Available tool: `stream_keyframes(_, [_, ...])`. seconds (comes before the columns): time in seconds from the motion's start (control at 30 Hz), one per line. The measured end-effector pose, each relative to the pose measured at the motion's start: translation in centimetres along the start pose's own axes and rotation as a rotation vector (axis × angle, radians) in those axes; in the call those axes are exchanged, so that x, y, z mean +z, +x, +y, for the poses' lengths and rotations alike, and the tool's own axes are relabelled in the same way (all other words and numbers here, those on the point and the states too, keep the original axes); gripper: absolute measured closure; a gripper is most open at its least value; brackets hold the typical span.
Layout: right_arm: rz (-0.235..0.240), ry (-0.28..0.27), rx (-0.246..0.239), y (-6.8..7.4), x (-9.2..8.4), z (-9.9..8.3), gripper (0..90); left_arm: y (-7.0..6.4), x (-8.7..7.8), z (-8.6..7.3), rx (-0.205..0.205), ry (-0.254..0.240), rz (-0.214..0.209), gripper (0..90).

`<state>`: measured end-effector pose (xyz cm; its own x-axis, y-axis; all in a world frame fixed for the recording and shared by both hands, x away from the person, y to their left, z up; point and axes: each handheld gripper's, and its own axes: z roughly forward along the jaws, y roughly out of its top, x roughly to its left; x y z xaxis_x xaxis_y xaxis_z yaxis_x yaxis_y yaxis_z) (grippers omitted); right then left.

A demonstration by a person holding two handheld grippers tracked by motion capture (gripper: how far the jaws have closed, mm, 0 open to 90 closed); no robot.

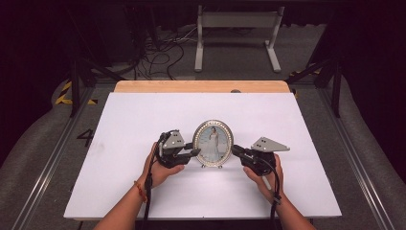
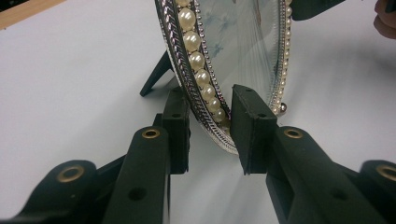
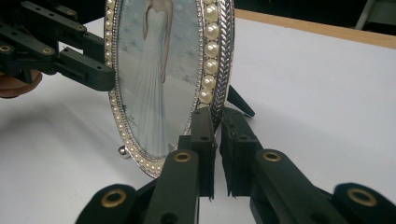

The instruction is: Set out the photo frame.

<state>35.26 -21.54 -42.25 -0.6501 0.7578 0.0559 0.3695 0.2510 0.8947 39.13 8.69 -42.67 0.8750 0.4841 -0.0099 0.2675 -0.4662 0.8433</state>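
While the oval picture frame (image 1: 213, 143) is standing upright near the middle of the white counter (image 1: 143, 120), both tongs are working on its rim from opposite sides. Its long axis is running vertical, glass face pointing toward the person's edge of the counter, back strut (image 2: 156, 74) angling down to the counter behind it. Frame is showing a pearl border inside a braided silver rim, with a figure in a long pale dress behind the glass.

Left tongs (image 1: 195, 152) are coming in from the frame's left side, low on the rim. In the left gripper view the left tongs (image 2: 210, 133) are straddling the rim's edge, one jaw behind the frame and one in front; jaws are standing apart with visible gaps to the rim, so parted, not clamping.

Right tongs (image 1: 235, 150) are meeting the frame's right side at about the same height. In the right gripper view the right tongs (image 3: 218, 156) are sitting nearly together with the rim's lower edge going in between them; it's looking like they're closed on the frame, though actual contact is hard to confirm. Same view is showing the left tongs' tip (image 3: 100, 77) at the far side of the rim.

A small ball foot (image 3: 122, 150) is resting on the counter under the frame's front. Each hand is wrapping its own gripper body; left hand (image 1: 160, 170), right hand (image 1: 268, 177)
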Motion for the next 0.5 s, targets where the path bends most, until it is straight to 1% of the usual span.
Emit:
stream_keyframes(0.2, [-0.008, 0.004, -0.015, 0.09, -0.01, 0.04, 84.4, -0.06, -0.02, 0.0, 0.0, 0.002, 0.004, 68.8])
stream_keyframes(0.27, [-0.015, 0.006, -0.028, 0.17, -0.01, 0.07, 84.4, -0.08, -0.04, 0.01, 0.008, 0.003, 0.011, 68.6])
stream_keyframes(0.37, [-0.019, 0.01, -0.033, 0.25, -0.01, 0.04, 84.5, -0.21, -0.04, -0.01, 0.016, 0.001, 0.02, 67.9])
stream_keyframes(0.5, [-0.022, 0.03, -0.057, 0.37, 0.09, -0.23, 84.3, -0.41, -0.23, -0.09, 0.037, 0.01, 0.036, 67.1])
